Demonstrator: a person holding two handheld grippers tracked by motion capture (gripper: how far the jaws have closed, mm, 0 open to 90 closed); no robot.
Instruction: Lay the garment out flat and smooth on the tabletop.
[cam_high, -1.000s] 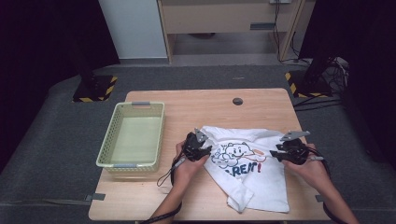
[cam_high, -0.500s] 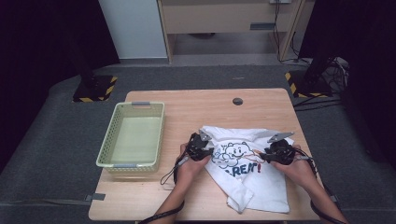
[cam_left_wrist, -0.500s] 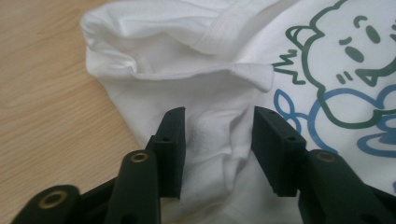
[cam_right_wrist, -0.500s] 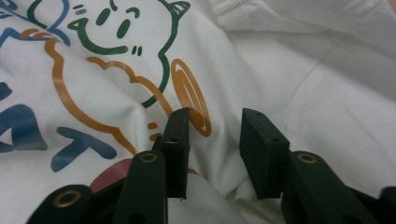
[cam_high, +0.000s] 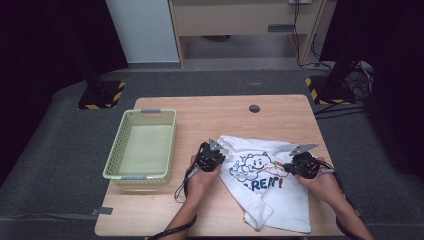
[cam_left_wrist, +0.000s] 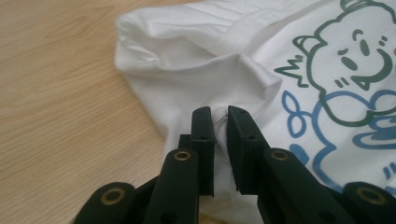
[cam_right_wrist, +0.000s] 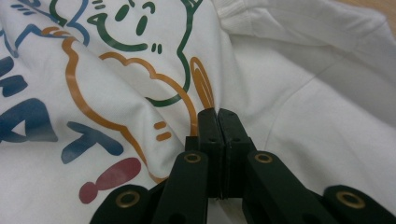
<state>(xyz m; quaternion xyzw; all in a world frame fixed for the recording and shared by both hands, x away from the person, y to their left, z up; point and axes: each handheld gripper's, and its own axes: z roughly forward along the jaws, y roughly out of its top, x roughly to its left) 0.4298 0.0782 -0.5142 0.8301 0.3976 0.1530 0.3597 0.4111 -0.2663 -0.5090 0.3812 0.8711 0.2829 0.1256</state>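
Note:
A white T-shirt (cam_high: 265, 195) with a cartoon cloud print lies crumpled on the right half of the wooden table (cam_high: 210, 115). My left gripper (cam_high: 216, 159) rests at the shirt's left edge. Its jaws have just been closing, and in the left gripper view they pinch a raised fold of white cloth (cam_left_wrist: 220, 122) beside the print; the left gripper (cam_left_wrist: 220, 114) is shut on it. My right gripper (cam_high: 295, 165) sits on the shirt's right side. Its jaws have just been closing too, and the right gripper (cam_right_wrist: 218, 114) stands pressed together on a ridge of the shirt (cam_right_wrist: 299, 116) by the orange outline.
A pale green plastic basket (cam_high: 170, 145) stands empty on the table's left side. A round cable hole (cam_high: 254, 108) sits near the far edge. Beyond the table are grey floor, a stand base with yellow-black tape (cam_high: 100, 95) and cables (cam_high: 360, 75) at the right.
The right hand has edged a little leftward over the shirt's print. The left hand has stayed in place at the shirt's left edge. The shirt lies as before.

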